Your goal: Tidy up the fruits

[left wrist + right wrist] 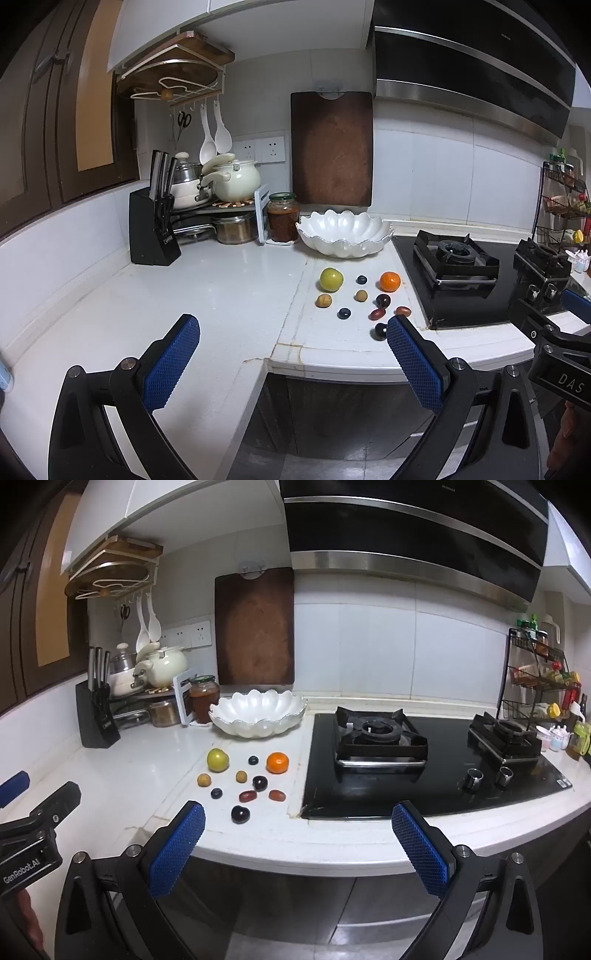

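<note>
**A:** How do the claws stand?

**B:** Both are spread wide and hold nothing. The left gripper [293, 334] has black arms with blue, waffle-textured rubber pads; the right gripper [298, 819] is built the same. Both hang off the counter's front edge, level with each other.

**A:** What lies ahead of them?

**B:** Ten small fruits, loose on the glossy white stone counter [147, 768], ahead of the right claw's left pad and just beyond the left claw's right pad. Nearest is a dark round plum [240, 814]; a second dark plum [260, 782] sits further out. Between them lie two reddish oblong dates [248, 795], long axes running roughly left to right, parallel to the counter edge.

**A:** And the rest?

**B:** Two small dark blue berries [216, 793], two small tan round fruits [204, 780], one smooth yellow-green apple [218, 760] and one glossy orange tangerine [277, 763]. None touch.

**A:** Beyond those?

**B:** One white scalloped ceramic bowl [236, 723], shell-ribbed, behind the fruits. Left of it stands a glass jar of amber preserve [204, 699]; behind, a dark rectangular wooden cutting board [255, 627] stands upright at the tiled wall. Further left, a black knife block [96, 716]. Straight ahead of the right claw is a black glass gas hob [436, 771] with two burners.
</note>
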A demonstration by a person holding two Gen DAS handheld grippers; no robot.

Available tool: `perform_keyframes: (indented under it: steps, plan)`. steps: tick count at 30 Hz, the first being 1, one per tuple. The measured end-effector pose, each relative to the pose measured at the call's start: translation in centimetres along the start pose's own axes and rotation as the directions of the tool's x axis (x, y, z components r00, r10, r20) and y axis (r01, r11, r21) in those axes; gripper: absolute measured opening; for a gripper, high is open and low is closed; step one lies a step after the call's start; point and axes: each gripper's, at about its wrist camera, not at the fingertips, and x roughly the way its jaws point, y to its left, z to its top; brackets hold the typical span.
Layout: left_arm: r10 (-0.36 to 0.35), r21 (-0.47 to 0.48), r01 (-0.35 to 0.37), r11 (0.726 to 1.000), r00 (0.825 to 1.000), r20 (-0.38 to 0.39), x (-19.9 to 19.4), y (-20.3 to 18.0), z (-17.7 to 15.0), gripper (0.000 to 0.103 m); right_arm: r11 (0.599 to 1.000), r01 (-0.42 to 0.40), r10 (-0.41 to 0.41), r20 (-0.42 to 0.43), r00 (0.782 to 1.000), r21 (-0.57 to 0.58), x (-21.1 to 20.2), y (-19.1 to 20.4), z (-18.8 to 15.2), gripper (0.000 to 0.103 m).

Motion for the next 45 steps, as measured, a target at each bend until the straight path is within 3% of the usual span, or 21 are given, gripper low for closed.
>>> perform_keyframes:
  steps: [45]
  plan:
    - [-0.009,0.001,0.009,1.0,1.0,0.024,-0.47,-0.81,0.5,0.103,1.0,0.008,-0.008,0.014,1.0,-0.009,-0.14,-0.74,0.17,0.102]
